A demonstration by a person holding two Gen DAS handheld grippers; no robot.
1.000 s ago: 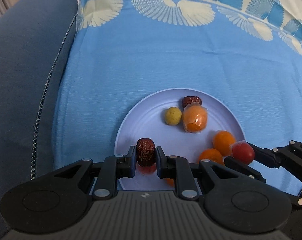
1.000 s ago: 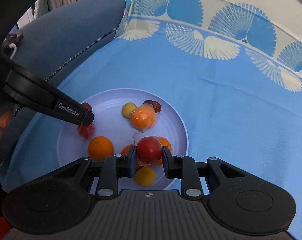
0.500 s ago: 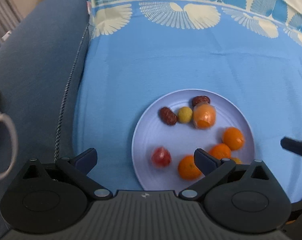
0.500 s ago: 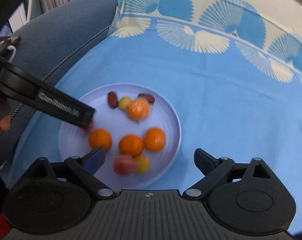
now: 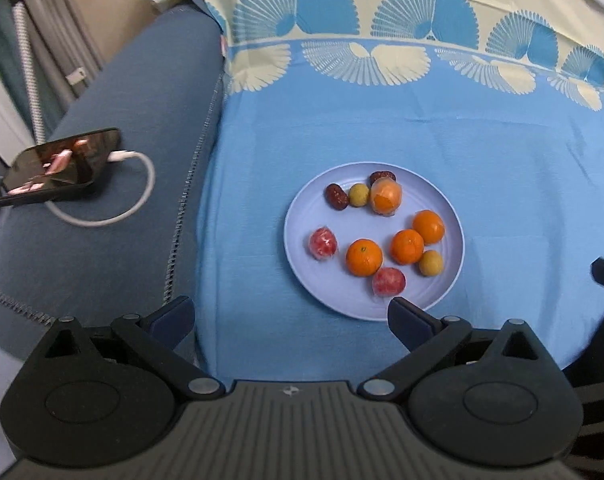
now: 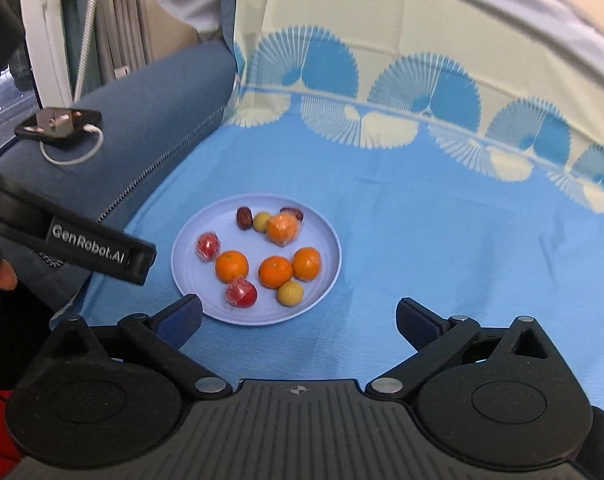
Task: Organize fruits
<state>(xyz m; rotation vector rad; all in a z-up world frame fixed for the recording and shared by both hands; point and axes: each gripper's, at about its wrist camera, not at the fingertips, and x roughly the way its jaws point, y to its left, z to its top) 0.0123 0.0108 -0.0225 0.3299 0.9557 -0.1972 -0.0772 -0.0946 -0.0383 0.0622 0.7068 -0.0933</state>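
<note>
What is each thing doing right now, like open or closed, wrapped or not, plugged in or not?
left gripper: open, empty.
right gripper: jaws opening, nothing between them.
plate: flat on the blue cloth, holding fruit.
wrapped orange: in clear wrap.
two red fruits: in clear wrap.
three oranges: bare.
phone: screen lit, white cable plugged in.
</note>
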